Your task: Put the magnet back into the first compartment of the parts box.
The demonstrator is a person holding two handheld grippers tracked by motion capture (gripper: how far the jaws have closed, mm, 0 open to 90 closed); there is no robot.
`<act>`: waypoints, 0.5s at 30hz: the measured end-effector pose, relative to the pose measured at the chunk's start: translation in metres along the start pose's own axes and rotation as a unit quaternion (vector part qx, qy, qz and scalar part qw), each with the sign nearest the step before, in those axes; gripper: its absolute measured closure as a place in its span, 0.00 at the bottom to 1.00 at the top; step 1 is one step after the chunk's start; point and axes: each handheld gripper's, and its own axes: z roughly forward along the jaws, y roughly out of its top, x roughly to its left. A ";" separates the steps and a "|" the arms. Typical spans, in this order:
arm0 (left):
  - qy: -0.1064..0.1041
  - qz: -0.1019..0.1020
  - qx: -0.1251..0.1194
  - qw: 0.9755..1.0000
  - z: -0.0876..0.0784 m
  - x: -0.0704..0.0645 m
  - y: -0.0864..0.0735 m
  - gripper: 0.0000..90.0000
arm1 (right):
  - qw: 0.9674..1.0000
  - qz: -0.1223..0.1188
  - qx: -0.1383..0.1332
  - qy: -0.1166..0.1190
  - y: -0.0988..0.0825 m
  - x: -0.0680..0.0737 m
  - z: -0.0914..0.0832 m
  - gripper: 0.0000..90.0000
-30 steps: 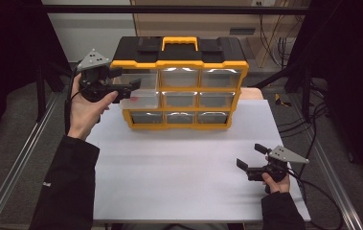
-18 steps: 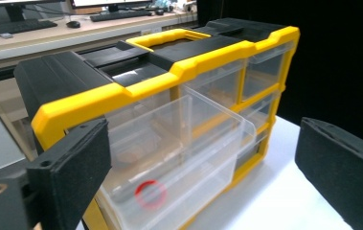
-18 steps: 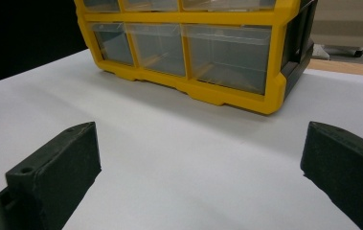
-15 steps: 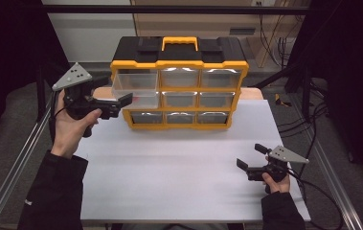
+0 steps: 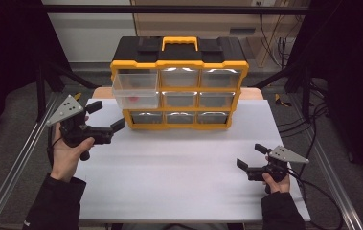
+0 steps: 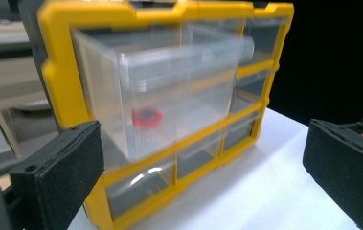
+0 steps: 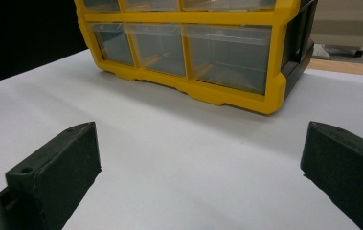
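A yellow and black drawer organizer (image 5: 179, 57) stands at the back of the white table (image 5: 179, 182). Its clear top-left drawer (image 5: 136, 90) is pulled out, and a small red item (image 5: 133, 98) lies inside. My left gripper (image 5: 106, 116) hovers low, left of the organizer and apart from the drawer. Its jaws have just been opening and nothing is between them. In the left gripper view the drawer (image 6: 169, 91) and red item (image 6: 146, 117) lie ahead of the left gripper (image 6: 200, 143). My right gripper (image 5: 251, 155) rests open near the front right, and the right gripper (image 7: 198, 143) faces the organizer's bottom row (image 7: 184, 52).
The other drawers (image 5: 198, 98) sit pushed in. Metal rails (image 5: 21, 158) run along both table sides, and cables (image 5: 313, 187) trail off to the right. White tabletop stretches between the two grippers.
My left gripper has come off the drawer front, moving down and to the left with its jaws wider apart. The drawer stays pulled out. The right hand has not moved.
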 end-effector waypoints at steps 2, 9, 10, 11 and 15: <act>-0.002 -0.005 0.005 1.000 0.002 0.001 -0.013 0.00 | 1.000 0.001 0.001 -0.001 0.000 0.000 0.000 0.00; 0.001 -0.018 0.021 1.000 0.011 0.008 -0.059 0.00 | 1.000 0.000 0.000 -0.001 0.000 0.000 0.000 0.00; -0.001 -0.019 0.024 1.000 0.012 0.009 -0.064 0.00 | 1.000 0.001 0.001 0.000 0.000 0.000 0.000 0.00; -0.001 -0.016 0.028 0.999 0.012 0.010 -0.069 0.00 | 1.000 0.001 0.001 0.000 0.000 0.000 0.000 0.00; 0.005 -0.022 0.032 0.999 0.011 0.014 -0.084 0.00 | 1.000 0.001 0.002 -0.001 0.000 0.000 0.000 0.00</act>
